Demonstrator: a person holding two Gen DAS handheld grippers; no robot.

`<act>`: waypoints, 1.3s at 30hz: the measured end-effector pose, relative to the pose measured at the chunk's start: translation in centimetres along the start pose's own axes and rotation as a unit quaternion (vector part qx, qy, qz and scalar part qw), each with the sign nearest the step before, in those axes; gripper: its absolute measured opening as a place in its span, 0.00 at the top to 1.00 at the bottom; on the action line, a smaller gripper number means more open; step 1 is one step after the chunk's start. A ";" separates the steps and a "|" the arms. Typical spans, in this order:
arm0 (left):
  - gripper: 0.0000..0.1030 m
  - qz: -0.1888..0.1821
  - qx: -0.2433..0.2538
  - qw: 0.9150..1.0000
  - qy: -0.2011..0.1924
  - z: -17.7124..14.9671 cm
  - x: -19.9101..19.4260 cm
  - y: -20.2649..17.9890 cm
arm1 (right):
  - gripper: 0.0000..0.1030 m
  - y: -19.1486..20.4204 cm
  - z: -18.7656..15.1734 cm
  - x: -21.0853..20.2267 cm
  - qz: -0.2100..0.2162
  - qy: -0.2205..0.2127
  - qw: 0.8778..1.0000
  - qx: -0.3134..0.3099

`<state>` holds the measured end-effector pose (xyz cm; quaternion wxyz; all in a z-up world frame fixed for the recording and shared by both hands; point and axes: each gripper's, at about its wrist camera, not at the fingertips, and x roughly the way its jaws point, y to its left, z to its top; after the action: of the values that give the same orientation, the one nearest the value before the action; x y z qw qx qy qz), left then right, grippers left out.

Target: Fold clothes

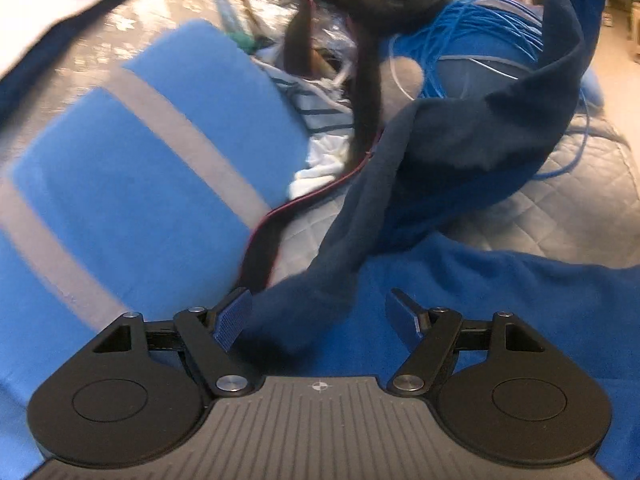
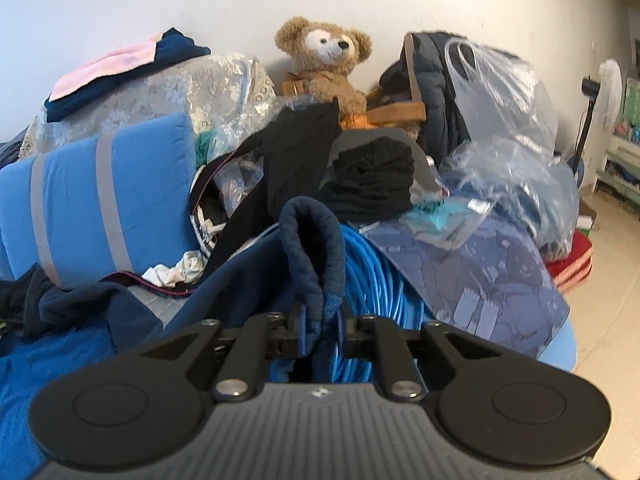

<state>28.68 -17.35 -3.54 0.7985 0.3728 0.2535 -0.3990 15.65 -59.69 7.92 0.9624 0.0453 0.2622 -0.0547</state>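
On the bed (image 1: 580, 208), the dark blue garment (image 1: 460, 148) is bunched up, not flat or folded, so we think most of the folding is left. Our right claw (image 2: 322, 320) is pinched tight on a fold of it and lifts it. Our left claw (image 1: 320, 316) is wide open over it, holding nothing. Only the right view shows the teddy bear (image 2: 324, 64); only the left view shows the cloth stretched between both claws.

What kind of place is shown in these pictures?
Probably a bedroom at home: a quilted bed cover heaped with clothes, a teddy bear against the wall, and a folded blue blanket.
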 end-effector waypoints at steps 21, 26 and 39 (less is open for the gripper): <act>0.86 0.053 -0.094 0.994 -0.020 1.8 1.5 6.2 | 0.87 -1.8 -1.5 -1.1 0.032 0.037 0.998 0.039; 0.87 0.109 -0.153 0.981 -0.038 3.0 1.9 7.5 | 0.87 -2.2 -1.7 -5.0 0.091 0.049 0.990 0.098; 0.86 0.193 -0.100 0.976 0.032 6.4 15.1 3.9 | 0.87 -9.8 -9.9 6.9 0.016 0.131 0.938 0.321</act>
<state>40.91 -27.69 -8.83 0.8851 0.3458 0.2408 -0.1978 15.34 -68.85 -4.62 0.8547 0.3627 0.3534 -0.1141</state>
